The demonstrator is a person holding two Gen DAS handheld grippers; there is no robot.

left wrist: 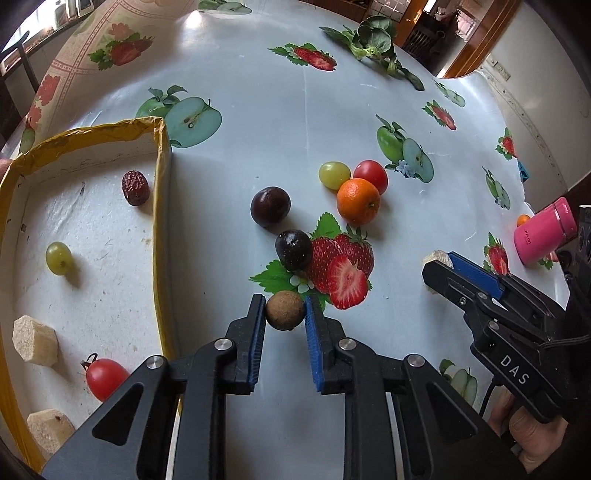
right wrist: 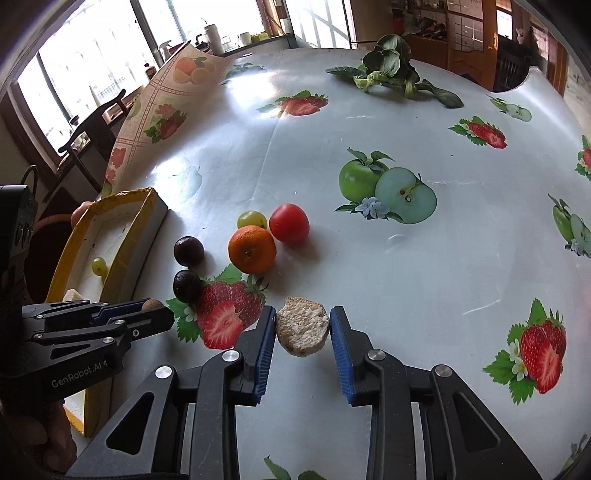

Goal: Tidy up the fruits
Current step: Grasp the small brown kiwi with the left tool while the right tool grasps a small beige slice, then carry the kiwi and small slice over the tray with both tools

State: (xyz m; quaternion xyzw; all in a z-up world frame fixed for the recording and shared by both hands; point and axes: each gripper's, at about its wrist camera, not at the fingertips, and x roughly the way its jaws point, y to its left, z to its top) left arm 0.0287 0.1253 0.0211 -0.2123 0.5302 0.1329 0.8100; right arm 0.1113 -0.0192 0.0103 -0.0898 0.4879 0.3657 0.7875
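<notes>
- Brown round fruit (left wrist: 284, 309) sits between my left gripper (left wrist: 284, 312) jaws, pads touching it.
- My right gripper (right wrist: 302, 328) jaws bracket beige chunk (right wrist: 302, 326), right gap visible.

Home dining room: glossy fruit-print vinyl tablecloth (right wrist: 369, 277), white kettle (right wrist: 213, 37) on far windowsill, dark wooden chair (right wrist: 88, 136) far left.

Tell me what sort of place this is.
Most likely a home dining or kitchen area: a table under a fruit-print tablecloth, kettles and cups on the windowsill, and wooden cabinets behind.
</notes>
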